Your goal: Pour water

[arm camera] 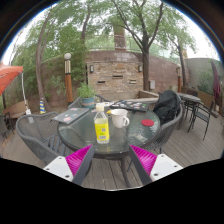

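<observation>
A small clear bottle [101, 123] with a yellow label and white cap stands upright on the round glass table [85, 140]. Just to its right sits a white mug [120, 118], and a red lid-like disc [148, 123] lies further right. My gripper [111, 159] is open, its magenta pads [79, 160] spread wide, with nothing between them. The bottle and mug stand well beyond the fingertips, roughly centred ahead of the gap.
Dark metal chairs surround the table, one with a black bag [166, 105] at the right. A flat grey object [72, 115] lies on the table's left side. Wooden decking runs below, a brick wall [112, 75] and trees behind, a red umbrella [8, 76] at left.
</observation>
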